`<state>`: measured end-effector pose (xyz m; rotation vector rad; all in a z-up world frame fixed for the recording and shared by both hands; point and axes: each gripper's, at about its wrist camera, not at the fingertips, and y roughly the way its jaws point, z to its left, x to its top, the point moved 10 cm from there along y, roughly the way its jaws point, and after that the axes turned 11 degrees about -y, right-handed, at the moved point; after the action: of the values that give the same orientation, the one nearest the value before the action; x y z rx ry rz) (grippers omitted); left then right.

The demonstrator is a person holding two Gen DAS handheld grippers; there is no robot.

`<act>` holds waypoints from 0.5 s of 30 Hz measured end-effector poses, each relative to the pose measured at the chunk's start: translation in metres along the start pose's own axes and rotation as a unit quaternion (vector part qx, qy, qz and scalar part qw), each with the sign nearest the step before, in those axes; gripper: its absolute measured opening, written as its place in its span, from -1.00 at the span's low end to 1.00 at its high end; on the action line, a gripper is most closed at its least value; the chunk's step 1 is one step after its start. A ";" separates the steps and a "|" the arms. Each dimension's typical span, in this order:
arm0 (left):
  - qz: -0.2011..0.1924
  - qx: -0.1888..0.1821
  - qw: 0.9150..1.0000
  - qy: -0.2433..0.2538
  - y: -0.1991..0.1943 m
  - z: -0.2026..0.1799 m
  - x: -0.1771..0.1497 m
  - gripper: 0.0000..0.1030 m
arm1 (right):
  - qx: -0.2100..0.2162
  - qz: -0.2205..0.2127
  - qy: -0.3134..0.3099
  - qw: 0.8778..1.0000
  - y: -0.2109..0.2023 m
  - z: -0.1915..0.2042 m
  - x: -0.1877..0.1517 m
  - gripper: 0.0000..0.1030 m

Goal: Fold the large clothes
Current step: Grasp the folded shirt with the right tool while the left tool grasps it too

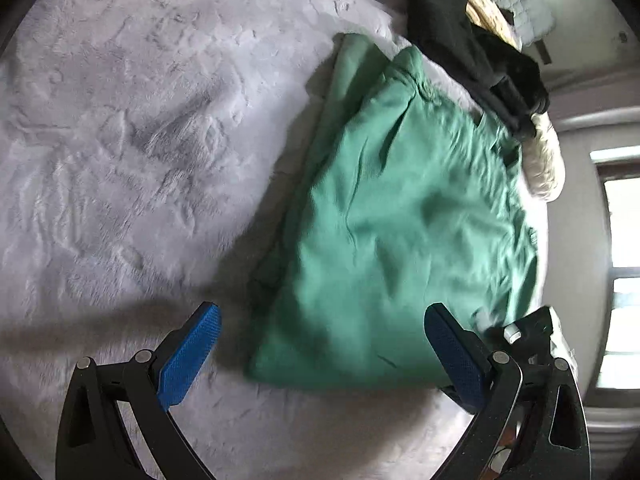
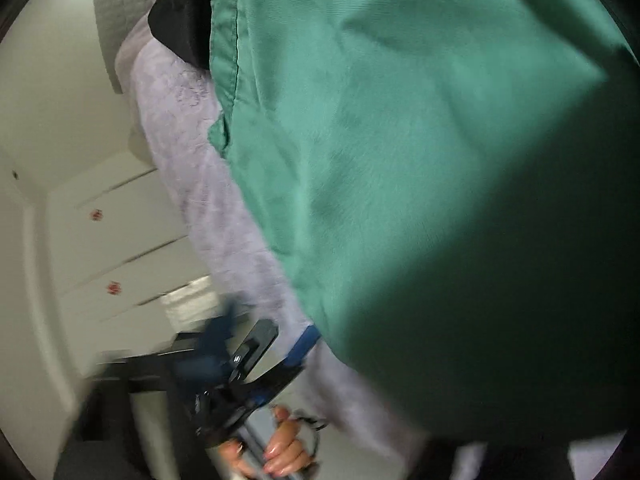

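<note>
The soft, limp green cotton garment (image 1: 400, 220), lying partly folded on the fluffy grey bedspread (image 1: 120, 140), looks light and best pinched at a corner or hem; the left gripper (image 1: 324, 344) gapes wide, empty, while the right gripper's jaws are hidden

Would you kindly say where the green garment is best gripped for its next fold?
Probably at the near corner of the green garment, where its edge lies on the lilac blanket. The open left tongs could come in low from the near side and pinch that folded edge.
</note>
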<state>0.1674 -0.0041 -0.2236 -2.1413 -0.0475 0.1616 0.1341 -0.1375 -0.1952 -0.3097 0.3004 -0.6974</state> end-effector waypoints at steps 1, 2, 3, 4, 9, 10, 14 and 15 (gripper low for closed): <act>0.006 -0.009 1.000 0.000 0.001 -0.001 0.004 0.97 | 0.009 0.001 -0.002 1.000 -0.002 0.004 0.000 -0.42; 0.014 -0.019 1.000 0.001 0.003 -0.004 0.008 0.97 | 0.025 -0.003 -0.008 1.000 -0.007 0.011 0.002 -0.51; 0.025 -0.036 0.999 0.001 0.005 -0.008 0.009 0.97 | 0.041 -0.006 -0.014 0.999 -0.012 0.019 0.003 -0.53; 0.040 -0.062 0.997 0.000 0.008 -0.019 0.008 0.97 | 0.056 -0.007 -0.024 0.998 -0.018 0.028 0.004 -0.53; 0.103 -0.177 0.979 0.000 0.026 -0.069 0.019 0.98 | 0.075 0.009 -0.069 0.995 -0.032 0.056 0.001 -0.54; 0.109 -0.175 0.979 0.010 0.032 -0.076 0.020 0.98 | 0.072 0.012 -0.075 0.995 -0.032 0.057 -0.001 -0.54; 0.098 -0.092 0.990 0.049 0.057 -0.083 0.019 0.42 | 0.021 0.040 -0.094 0.995 -0.031 0.044 -0.014 -0.50; 0.088 -0.053 0.992 0.068 0.061 -0.078 0.020 -0.13 | -0.005 0.052 -0.101 0.994 -0.033 0.037 -0.018 -0.47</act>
<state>0.1959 -0.1006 -0.2343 -2.2574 0.2166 0.1168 0.1160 -0.1426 -0.1461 -0.3675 0.1267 -0.5565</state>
